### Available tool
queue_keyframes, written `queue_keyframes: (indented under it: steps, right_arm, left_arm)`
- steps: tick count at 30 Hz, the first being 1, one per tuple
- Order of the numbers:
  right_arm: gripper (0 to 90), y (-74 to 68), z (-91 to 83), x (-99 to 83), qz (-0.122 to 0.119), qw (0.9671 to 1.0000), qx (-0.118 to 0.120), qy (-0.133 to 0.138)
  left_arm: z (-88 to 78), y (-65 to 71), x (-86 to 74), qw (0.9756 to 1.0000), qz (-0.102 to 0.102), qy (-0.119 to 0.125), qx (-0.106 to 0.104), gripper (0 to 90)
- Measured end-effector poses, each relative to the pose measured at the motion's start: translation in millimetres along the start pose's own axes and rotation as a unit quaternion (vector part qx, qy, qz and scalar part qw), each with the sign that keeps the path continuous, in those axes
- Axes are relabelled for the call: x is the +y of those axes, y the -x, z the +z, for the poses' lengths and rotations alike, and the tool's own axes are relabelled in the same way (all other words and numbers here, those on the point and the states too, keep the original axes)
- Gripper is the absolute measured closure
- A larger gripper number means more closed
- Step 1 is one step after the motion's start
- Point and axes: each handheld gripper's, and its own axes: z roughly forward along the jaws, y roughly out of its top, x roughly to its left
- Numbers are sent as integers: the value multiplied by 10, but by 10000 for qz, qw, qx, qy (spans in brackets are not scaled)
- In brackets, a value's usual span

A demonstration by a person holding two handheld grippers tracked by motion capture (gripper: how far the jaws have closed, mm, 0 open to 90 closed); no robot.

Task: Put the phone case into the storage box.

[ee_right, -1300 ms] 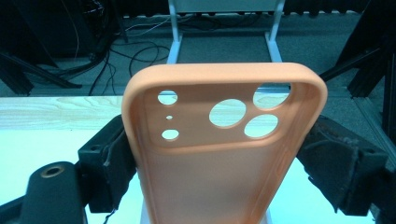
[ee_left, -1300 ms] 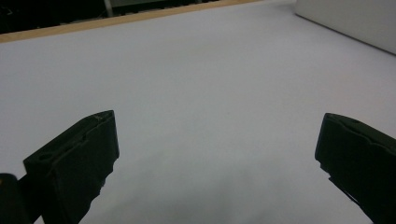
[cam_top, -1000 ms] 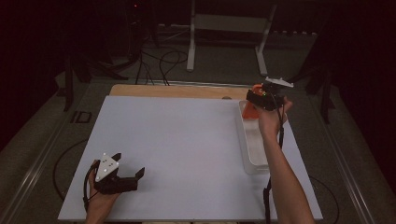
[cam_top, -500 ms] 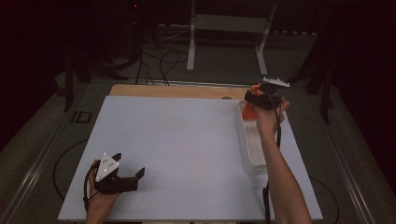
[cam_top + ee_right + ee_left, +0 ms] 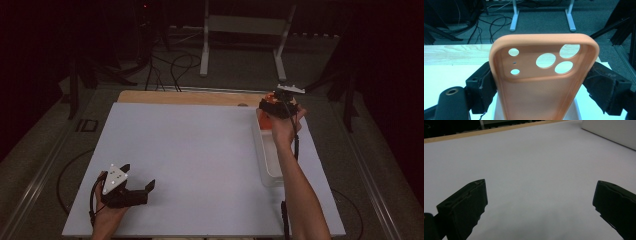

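A: Right tongs [image 5: 544, 82] clenched on the soft orange phone case [image 5: 541, 75], now nudged left, upper right over the white tray [image 5: 267, 165].

B: Left tongs [image 5: 137, 192] released, idle on the worktop [image 5: 200, 150].

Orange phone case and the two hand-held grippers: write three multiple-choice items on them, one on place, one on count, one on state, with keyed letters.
1. Where is the right hand-held gripper?
A. Over the far end of the white tray
B. At the table's near left corner
C. On the floor

2. How many cut-out holes does the orange phone case show?
A. Two
B. Five
C. Nine

3. What state is the left hand-held gripper in?
A. Shut on a cloth
B. Shut on the case
C. Open, holding nothing

Key: 1 A, the high view shows it above the tray's far end. 2 B, three large and two small holes. 3 C, its jaws stand wide apart over bare table.
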Motion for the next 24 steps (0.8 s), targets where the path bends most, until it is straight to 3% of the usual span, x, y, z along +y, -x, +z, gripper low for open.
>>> queue_keyframes:
  steps: [24]
  right_arm:
    - [165,-30,120,-77,-150,9993,-49,-331]
  left_arm:
    - [-1,3,-2,10000,12,-7,-16,5]
